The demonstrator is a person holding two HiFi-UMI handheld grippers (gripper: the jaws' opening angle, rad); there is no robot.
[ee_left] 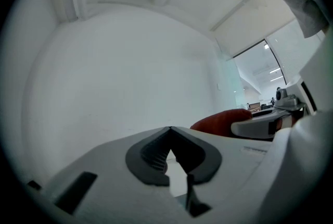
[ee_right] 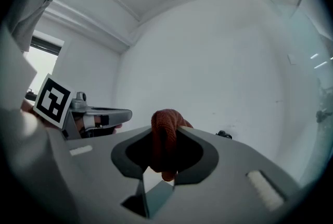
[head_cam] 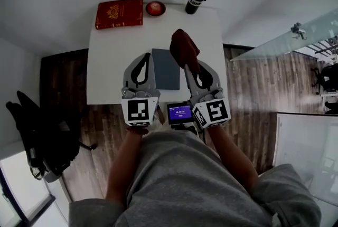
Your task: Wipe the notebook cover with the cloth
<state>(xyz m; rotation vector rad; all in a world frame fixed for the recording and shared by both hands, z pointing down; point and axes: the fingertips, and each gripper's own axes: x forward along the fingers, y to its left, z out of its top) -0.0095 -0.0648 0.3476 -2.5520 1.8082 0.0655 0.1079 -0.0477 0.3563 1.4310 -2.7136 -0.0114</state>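
The jaws of the right gripper (head_cam: 191,66) are pinching the cloth (head_cam: 183,46), those of the left gripper (head_cam: 143,57) are pressing together empty, so the notebook (head_cam: 166,68) lying loose between them could be sliding when rubbed.

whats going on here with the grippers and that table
A person holds two grippers over a white table. The right gripper is shut on a reddish-brown cloth, by the right edge of the dark grey notebook. The left gripper is shut and empty, just left of the notebook.

Grey left tongs (head_cam: 143,57) and right tongs (head_cam: 193,68), black-and-white marker cubes (head_cam: 140,111), grey shirt (head_cam: 195,178).
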